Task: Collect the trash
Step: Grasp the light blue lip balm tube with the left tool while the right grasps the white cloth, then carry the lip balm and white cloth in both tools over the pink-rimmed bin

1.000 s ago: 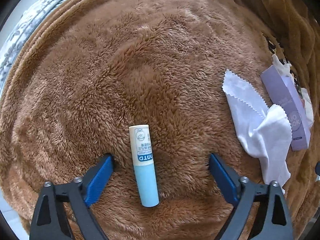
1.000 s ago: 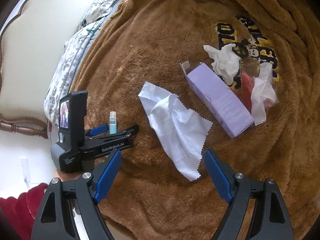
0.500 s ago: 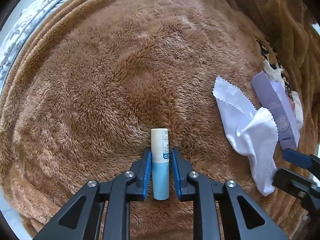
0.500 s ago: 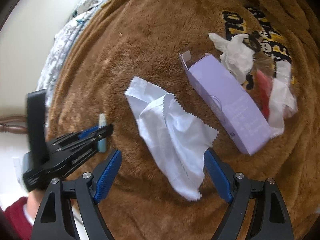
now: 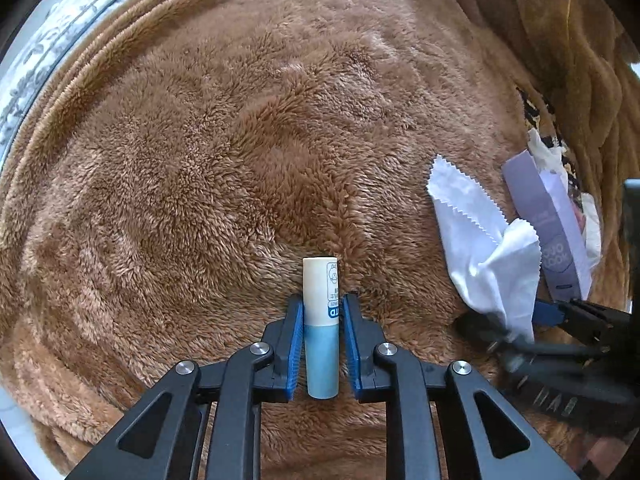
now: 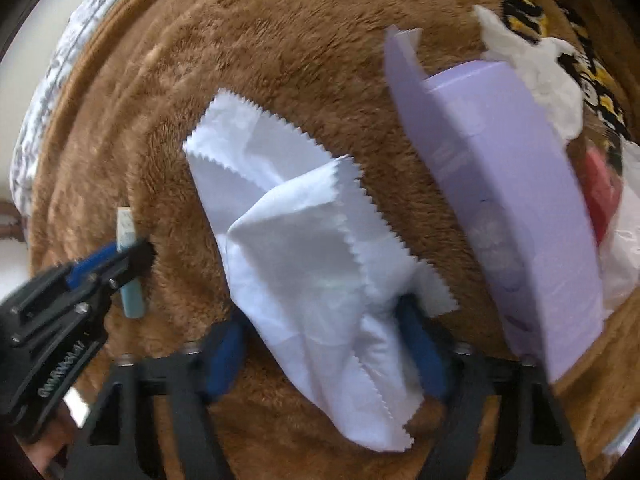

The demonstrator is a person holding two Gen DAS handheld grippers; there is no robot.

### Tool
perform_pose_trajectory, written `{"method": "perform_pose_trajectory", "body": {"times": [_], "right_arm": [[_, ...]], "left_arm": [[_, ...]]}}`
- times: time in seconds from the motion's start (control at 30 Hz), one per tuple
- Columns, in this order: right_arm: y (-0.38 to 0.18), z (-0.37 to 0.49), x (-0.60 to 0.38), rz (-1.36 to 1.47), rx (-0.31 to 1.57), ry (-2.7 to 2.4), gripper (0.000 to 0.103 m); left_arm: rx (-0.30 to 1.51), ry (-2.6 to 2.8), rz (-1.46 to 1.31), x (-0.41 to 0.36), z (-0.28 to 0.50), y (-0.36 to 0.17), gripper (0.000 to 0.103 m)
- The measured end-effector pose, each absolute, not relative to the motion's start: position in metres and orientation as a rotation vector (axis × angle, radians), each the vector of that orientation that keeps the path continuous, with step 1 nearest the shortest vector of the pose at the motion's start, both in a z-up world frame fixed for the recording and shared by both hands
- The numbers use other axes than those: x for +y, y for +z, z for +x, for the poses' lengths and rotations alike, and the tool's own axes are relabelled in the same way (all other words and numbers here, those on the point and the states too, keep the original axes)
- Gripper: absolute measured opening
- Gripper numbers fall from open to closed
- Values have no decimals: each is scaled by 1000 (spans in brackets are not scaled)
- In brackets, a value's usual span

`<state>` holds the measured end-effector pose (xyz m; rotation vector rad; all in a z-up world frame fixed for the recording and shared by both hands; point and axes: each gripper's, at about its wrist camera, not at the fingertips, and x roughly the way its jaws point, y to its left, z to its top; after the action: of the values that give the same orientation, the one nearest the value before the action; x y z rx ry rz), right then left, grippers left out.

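Already I had the left gripper (image 5: 321, 346) clamped on the lip balm tube (image 5: 320, 326) lying on the brown blanket (image 5: 224, 168), so I kept the right gripper (image 6: 324, 346), jaws closing, centred around the white wrapper (image 6: 304, 256).

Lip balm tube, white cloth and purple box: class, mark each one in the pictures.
lip balm tube (image 5: 320, 300): left wrist view, on its white upper half.
white cloth (image 6: 304, 264): right wrist view, on its crumpled middle.
purple box (image 6: 516, 184): right wrist view, on its broad top face.

Clamped lip-balm tube (image 5: 320, 320), crumpled white wrapper (image 6: 316, 272)
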<state>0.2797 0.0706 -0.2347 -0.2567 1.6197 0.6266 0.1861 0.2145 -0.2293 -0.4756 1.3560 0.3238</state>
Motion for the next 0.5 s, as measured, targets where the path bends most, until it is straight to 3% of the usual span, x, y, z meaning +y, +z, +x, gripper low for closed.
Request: {"method": "perform_pose_trajectory", "body": {"times": [0.03, 0.07, 0.5], "right_arm": [[-231, 282, 65, -234, 1618, 637, 23], [-228, 282, 61, -227, 1611, 653, 11], [-152, 251, 25, -28, 1434, 888, 8]], "left_arm": [[1352, 322, -480, 215, 185, -229, 20], [1350, 321, -482, 216, 185, -228, 20], [1216, 289, -527, 217, 159, -190, 20]]}}
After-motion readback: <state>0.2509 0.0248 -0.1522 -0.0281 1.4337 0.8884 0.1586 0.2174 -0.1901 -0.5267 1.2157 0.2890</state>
